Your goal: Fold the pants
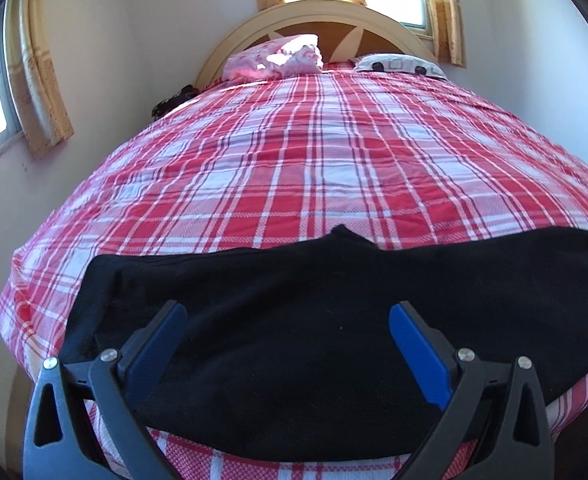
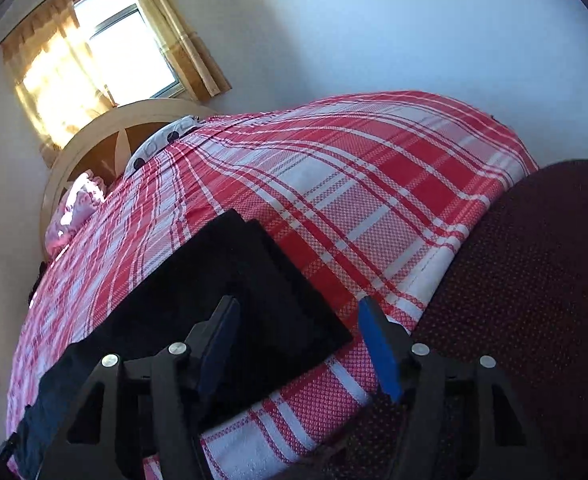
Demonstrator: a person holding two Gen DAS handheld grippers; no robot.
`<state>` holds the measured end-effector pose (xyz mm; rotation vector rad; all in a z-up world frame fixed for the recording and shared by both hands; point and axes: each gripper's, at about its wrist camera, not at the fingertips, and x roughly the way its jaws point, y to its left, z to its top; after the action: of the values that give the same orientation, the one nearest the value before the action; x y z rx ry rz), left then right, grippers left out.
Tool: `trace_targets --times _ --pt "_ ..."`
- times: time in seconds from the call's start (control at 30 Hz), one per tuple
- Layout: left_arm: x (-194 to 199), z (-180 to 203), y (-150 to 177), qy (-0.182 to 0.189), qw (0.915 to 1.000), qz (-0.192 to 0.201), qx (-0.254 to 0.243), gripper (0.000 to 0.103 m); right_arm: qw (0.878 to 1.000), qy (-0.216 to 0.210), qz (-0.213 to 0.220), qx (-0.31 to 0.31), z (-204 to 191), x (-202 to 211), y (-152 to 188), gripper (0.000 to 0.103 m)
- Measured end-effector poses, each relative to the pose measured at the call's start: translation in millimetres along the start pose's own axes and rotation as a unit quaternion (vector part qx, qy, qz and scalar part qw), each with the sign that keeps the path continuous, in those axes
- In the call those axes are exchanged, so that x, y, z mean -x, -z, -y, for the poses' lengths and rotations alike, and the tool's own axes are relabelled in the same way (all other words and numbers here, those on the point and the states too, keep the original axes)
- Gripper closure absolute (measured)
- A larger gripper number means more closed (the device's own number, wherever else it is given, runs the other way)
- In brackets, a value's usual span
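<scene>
Black pants lie spread sideways along the near edge of a bed with a red and white plaid cover. My left gripper is open and empty, hovering just above the middle of the pants. In the right wrist view the end of the pants lies flat, with two layers showing at its far corner. My right gripper is open and empty over the near right corner of that end, at the bed's edge.
Pillows and a curved wooden headboard are at the far end of the bed. Curtained windows flank it. A dark red dotted cloth surface sits right of the bed in the right wrist view.
</scene>
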<state>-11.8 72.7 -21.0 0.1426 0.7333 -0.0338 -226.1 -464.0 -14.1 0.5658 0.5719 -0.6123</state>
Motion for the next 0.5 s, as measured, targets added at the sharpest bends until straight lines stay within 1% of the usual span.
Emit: trace_targets --times 0.07,0.1,0.13,0.17,0.27,0.3,0.33,0.4,0.5 --pt "1.6 3.6 0.6 -0.008 0.9999 0.002 -0.012 0.000 0.998 0.011 -0.021 0.051 -11.5 -12.1 -3.3 0.063" --pt "2.0 4.1 0.5 -0.010 0.9999 0.002 -0.014 0.000 0.996 0.023 -0.041 0.077 -17.5 -22.1 -2.3 0.083" --pt "2.5 3.9 0.3 -0.009 0.9999 0.001 -0.011 0.000 0.993 0.031 -0.067 0.094 -22.2 -32.7 -1.6 0.084" --pt "2.9 3.0 0.0 -0.007 1.0000 0.000 -0.006 0.000 0.992 0.033 -0.076 0.098 -22.6 -37.2 -2.3 0.084" --pt "1.8 2.4 0.1 0.001 1.0000 -0.005 0.001 0.000 0.990 0.036 -0.080 0.111 -20.3 -41.8 -7.3 0.085" --pt "1.5 2.6 0.5 0.002 1.0000 -0.006 0.000 0.000 0.989 0.035 -0.081 0.119 -20.4 -41.6 -6.7 0.088" --pt "1.3 3.0 0.8 0.001 1.0000 -0.006 -0.001 0.000 0.987 0.041 -0.081 0.133 -22.5 -39.5 -6.1 0.096" --pt "1.1 2.4 1.5 0.001 1.0000 -0.006 -0.001 0.000 0.984 0.065 -0.074 0.148 -23.2 -36.1 -5.8 0.097" --pt "0.6 1.3 1.9 0.001 1.0000 -0.007 0.002 0.000 0.989 0.065 -0.081 0.101 -6.8 -34.6 -10.2 0.097"
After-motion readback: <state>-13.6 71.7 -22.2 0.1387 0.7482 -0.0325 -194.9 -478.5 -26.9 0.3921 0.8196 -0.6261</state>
